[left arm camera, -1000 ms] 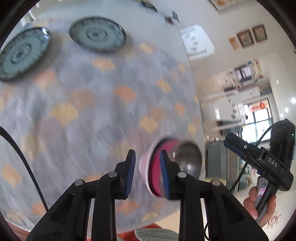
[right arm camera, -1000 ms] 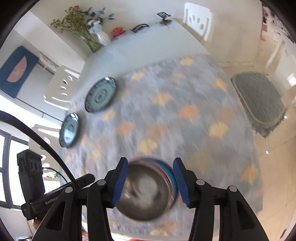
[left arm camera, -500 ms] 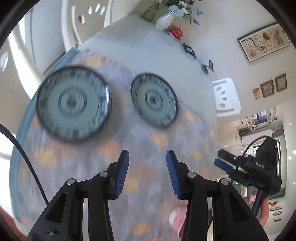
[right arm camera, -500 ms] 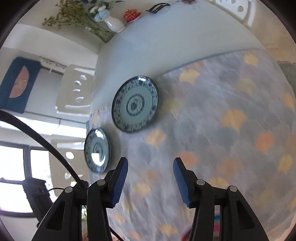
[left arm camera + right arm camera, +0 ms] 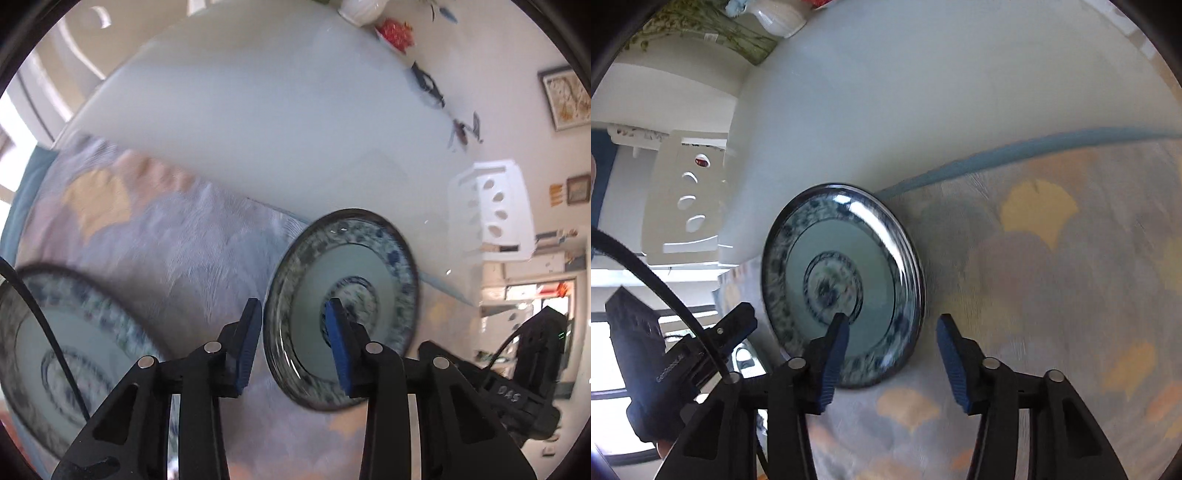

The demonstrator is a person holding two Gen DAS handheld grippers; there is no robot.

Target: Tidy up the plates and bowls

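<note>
Two blue-patterned plates lie on the patterned cloth. In the left wrist view the smaller plate (image 5: 354, 295) is right of centre and a second plate (image 5: 66, 354) lies at the lower left. My left gripper (image 5: 293, 343) is open, its jaws either side of the smaller plate's left rim. In the right wrist view the same smaller plate (image 5: 849, 269) is centre-left. My right gripper (image 5: 892, 360) is open, its jaws either side of that plate's right rim.
The grey cloth (image 5: 1052, 295) with orange fan shapes covers the near table; bare white tabletop (image 5: 258, 122) lies beyond. A vase (image 5: 779, 18), a red item (image 5: 395, 29) and small dark items (image 5: 428, 85) stand at the far edge. White chairs (image 5: 491, 210) flank the table.
Both grippers have left the stacked bowls and moved forward across the cloth to the smaller plate, closing in on it from opposite sides. Both stay open.
</note>
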